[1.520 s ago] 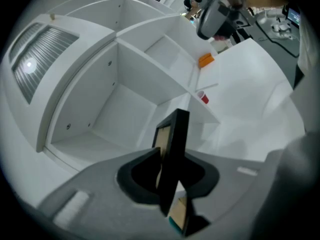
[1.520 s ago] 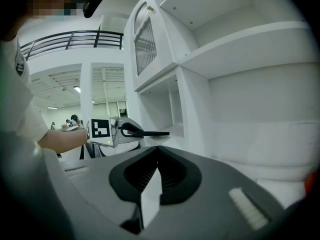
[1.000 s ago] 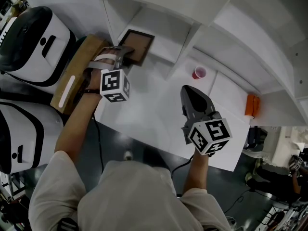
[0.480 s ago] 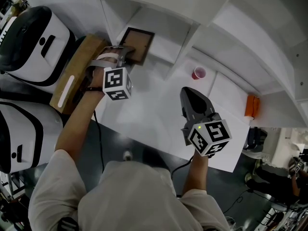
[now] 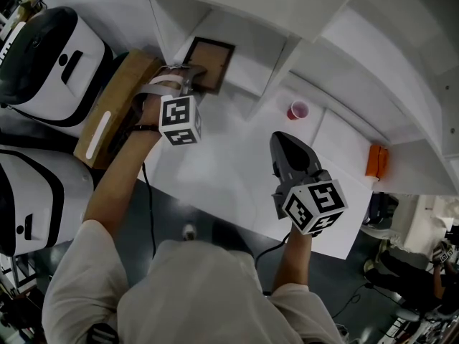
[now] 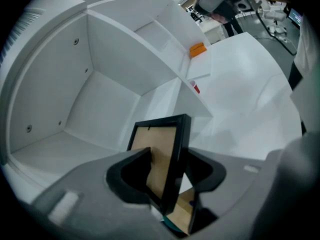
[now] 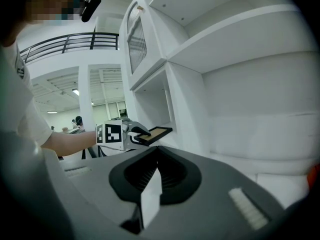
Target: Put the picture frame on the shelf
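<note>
Placement of picture frame (image 5: pixel 213 61) at the shelf (image 5: pixel 252 69), seen from beside the desk (image 5: pixel 215 174). The frame lies directly ahead of the left hand-held gripper (image 5: pixel 188 79), its near end between the jaws and its long axis running on along the gripper's line into the leftmost lower compartment. The right hand-held gripper (image 5: pixel 285 143) hangs well apart over the desk, jaws pressed together on nothing, so the left hand is plainly the nearer. The left jaws have just been opening and now stand part-spread, the frame leaning loosely between them rather than clamped (a judgement from the sliver of white showing beside one jaw). The head view fixes which compartment. The left gripper view alone shows the brown backing, the frame edge-on and the bare compartment floor beyond. The right gripper view alone gives the side profile, the frame tilted near level with its far end at the compartment's lip.
</note>
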`<state>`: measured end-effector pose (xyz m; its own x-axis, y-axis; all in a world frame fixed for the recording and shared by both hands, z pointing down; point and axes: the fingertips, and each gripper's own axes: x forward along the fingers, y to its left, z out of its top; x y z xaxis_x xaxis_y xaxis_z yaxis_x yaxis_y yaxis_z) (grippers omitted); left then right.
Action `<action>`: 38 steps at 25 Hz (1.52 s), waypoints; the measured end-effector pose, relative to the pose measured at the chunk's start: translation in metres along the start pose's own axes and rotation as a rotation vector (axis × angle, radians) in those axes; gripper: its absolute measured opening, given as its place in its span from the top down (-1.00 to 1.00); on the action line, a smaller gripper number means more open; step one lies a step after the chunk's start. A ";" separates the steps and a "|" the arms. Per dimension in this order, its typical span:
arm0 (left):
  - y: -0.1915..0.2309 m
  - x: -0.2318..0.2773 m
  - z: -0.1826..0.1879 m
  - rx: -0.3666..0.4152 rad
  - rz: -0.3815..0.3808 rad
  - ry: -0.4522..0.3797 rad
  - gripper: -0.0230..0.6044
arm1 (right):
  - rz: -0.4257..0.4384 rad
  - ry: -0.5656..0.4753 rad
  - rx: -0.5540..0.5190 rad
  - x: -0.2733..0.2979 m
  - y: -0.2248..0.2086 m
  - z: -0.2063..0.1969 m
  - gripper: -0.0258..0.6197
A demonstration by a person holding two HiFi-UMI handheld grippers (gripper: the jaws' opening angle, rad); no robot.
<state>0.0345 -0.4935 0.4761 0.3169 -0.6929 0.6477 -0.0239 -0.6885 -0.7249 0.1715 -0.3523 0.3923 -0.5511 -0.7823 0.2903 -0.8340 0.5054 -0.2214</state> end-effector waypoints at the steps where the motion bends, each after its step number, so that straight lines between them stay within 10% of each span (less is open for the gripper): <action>1: 0.001 0.001 0.000 -0.001 -0.004 0.000 0.31 | 0.001 0.002 0.002 0.001 0.000 -0.001 0.91; 38: 0.010 0.057 0.005 0.005 -0.203 0.064 -0.56 | -0.021 0.053 0.050 0.026 -0.024 -0.029 0.91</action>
<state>0.0573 -0.5391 0.5042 0.2541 -0.5526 0.7938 0.0393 -0.8141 -0.5793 0.1765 -0.3746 0.4318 -0.5356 -0.7715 0.3436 -0.8436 0.4696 -0.2605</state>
